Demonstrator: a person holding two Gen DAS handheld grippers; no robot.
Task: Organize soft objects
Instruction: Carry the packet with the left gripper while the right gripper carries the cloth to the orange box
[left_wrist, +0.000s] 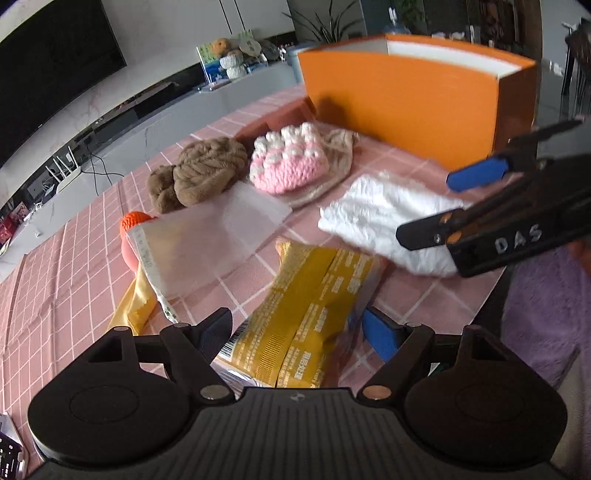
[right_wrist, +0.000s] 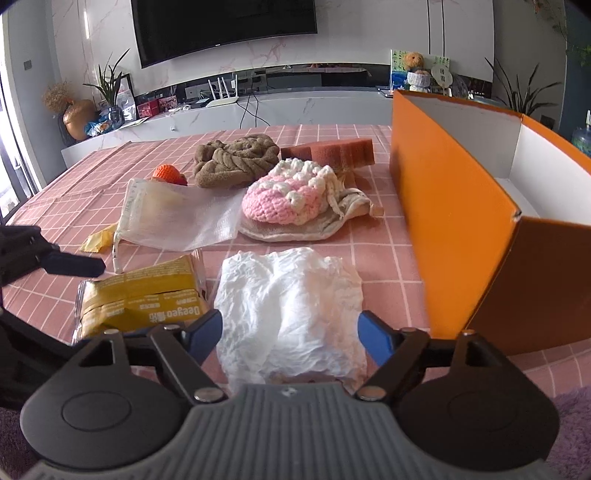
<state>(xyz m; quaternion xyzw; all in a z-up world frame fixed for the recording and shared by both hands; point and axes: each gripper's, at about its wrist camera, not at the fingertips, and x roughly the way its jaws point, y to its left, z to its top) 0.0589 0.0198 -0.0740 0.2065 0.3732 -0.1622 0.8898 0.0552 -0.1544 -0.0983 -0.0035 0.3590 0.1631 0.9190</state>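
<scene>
Hovering both grippers over the pink checked tablecloth (right_wrist: 332, 140), neither holding anything.

Right gripper (right_wrist: 290, 338): jaws spread wide, blue pads standing either side of the white crumpled cloth (right_wrist: 291, 299). Pads look just clear of the cloth edges, no pinch visible. The cloth lies directly ahead between the fingers, roughly squarish, its longer run going away from the camera toward the pink-and-white crochet piece (right_wrist: 284, 195).

Left gripper (left_wrist: 295, 330): jaws also wide apart, straddling the near end of the yellow packet (left_wrist: 314, 314). The packet's long axis runs forward and a bit rightward from the tongs, so the fingers flank its short width. Can't tell if it rests on the table or touches a pad; it looks free.

Key relation: the orange box (right_wrist: 454, 229) stands open-topped just right of the white cloth, so the right hand is the nearer one for a drop. The left hand is well apart from the box, with the cloth and right gripper in between.

My read: next step is closing on the cloth, then lifting over the box's tall near wall.

Further back: brown braided plush (right_wrist: 236, 162), mesh pouch (right_wrist: 177, 218), orange knit ball (right_wrist: 168, 173), brown sponge (right_wrist: 328, 149), beige pouch under the crochet.
</scene>
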